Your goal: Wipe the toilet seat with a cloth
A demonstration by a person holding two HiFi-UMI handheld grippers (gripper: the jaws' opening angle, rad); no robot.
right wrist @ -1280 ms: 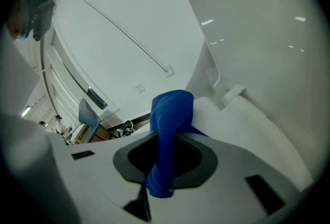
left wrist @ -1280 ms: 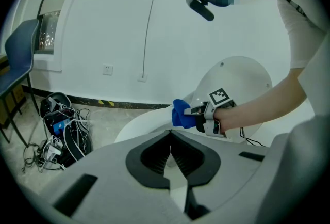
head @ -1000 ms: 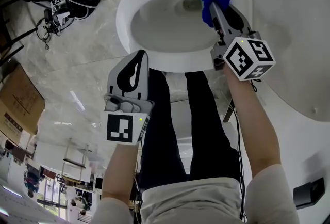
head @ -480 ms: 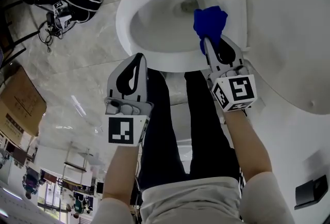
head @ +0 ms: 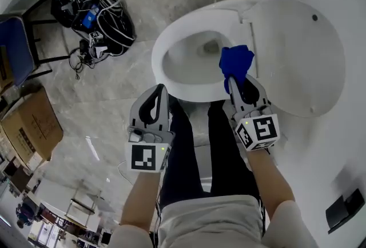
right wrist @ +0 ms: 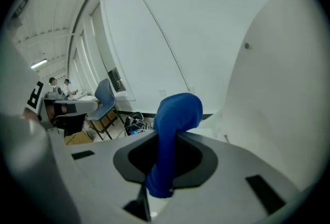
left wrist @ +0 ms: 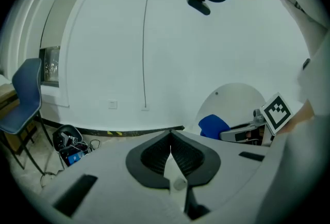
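The right tongs (head: 233, 80) are clamped on the blue cloth (head: 236, 60), which sits over the right side of the toilet seat (head: 158, 54), beside the raised lid (head: 297, 52). Whether it touches the seat I cannot tell. The left tongs (head: 159, 90) are closed on nothing, near the front rim. A good wipe probably means pressing the bunched cloth flat and following the seat's curve, gripping firmly so it doesn't drop inside.
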